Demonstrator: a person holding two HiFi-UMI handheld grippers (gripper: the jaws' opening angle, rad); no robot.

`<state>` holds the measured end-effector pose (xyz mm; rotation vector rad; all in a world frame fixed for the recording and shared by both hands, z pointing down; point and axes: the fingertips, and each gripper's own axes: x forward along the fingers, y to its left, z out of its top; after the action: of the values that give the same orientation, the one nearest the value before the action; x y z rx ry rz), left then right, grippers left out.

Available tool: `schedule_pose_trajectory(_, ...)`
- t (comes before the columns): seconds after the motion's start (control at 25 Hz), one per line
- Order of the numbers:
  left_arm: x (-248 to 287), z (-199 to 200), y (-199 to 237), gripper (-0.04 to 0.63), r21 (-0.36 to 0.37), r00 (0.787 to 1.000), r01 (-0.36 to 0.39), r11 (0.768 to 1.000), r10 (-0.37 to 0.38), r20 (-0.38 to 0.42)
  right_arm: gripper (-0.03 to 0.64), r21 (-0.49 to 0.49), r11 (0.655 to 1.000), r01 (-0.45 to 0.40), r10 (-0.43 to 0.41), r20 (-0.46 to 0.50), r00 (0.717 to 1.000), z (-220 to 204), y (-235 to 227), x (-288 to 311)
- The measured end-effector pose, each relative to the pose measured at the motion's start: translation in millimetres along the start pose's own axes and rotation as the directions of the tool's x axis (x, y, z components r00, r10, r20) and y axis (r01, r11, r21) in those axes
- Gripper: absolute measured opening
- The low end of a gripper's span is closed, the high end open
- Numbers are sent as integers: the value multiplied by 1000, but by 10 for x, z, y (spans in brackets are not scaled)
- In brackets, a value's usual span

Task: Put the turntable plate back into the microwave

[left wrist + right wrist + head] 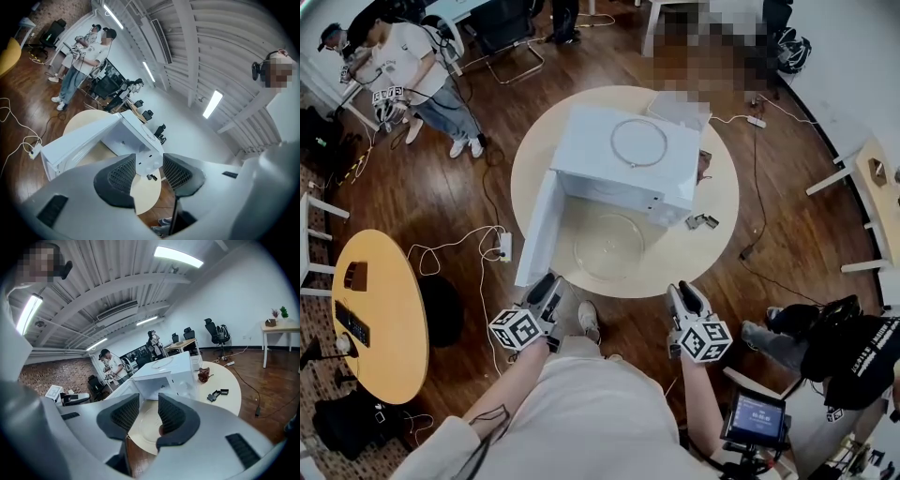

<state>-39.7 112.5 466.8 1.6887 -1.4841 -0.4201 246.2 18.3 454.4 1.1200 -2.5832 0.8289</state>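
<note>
The clear glass turntable plate (609, 246) lies flat on the round table (724, 202), just before the white microwave (628, 164). The microwave's door (536, 230) stands swung open to the left, and a roller ring (639, 142) rests on its top. My left gripper (551, 281) and right gripper (682, 292) hover over the floor, short of the table's near edge, one on each side of the plate. Both are open and hold nothing. In the right gripper view the plate (149, 426) shows between the jaws of the right gripper (149, 401). The left gripper (149, 161) faces the microwave (133, 138).
Small black parts (703, 221) and a brown object (705, 167) lie on the table's right side. A power strip with cables (504, 247) is on the floor by the door. A yellow table (380, 314) stands at left; a seated person (834, 347) is at right.
</note>
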Motion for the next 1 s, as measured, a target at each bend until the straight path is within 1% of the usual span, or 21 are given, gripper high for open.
schedule_pose_trajectory(0.12, 31, 25, 25, 173, 23, 1000, 5, 1000, -5, -13, 132, -10, 1000, 4, -4, -10, 1000, 6, 40, 93)
schedule_pose_trajectory(0.24, 55, 58, 67, 173, 34, 1000, 9, 999, -8, -18, 131, -42, 999, 21, -22, -24, 999, 29, 84, 180)
schedule_pose_trajectory(0.28, 57, 69, 77, 173, 35, 1000, 14, 999, -13, -19, 105, -53, 998, 29, -30, -27, 999, 38, 100, 204)
schedule_pose_trajectory(0.36, 56, 88, 82, 173, 43, 999, 31, 999, -30, -22, 97, -68, 997, 36, -38, -31, 999, 53, 140, 249)
schedule_pose_trajectory(0.56, 97, 182, 79, 173, 122, 998, 60, 991, -59, -9, 96, -87, 996, 33, -37, -40, 999, 81, 255, 393)
schedule_pose_trajectory(0.68, 93, 194, 48, 173, 169, 996, 86, 982, -86, -3, 95, -99, 994, 36, -41, -49, 998, 49, 313, 435)
schedule_pose_trajectory(0.84, 135, 241, 77, 173, 212, 992, 123, 970, -126, 3, 95, -114, 993, 35, -43, -69, 997, -35, 360, 504)
schedule_pose_trajectory(0.92, 191, 294, 109, 173, 201, 990, 132, 971, -138, 18, 95, -115, 993, 36, -47, -90, 995, -86, 348, 543)
schedule_pose_trajectory(1.0, 179, 288, 117, 173, 163, 990, 135, 977, -142, 27, 95, -116, 992, 39, -52, -112, 992, -136, 344, 516)
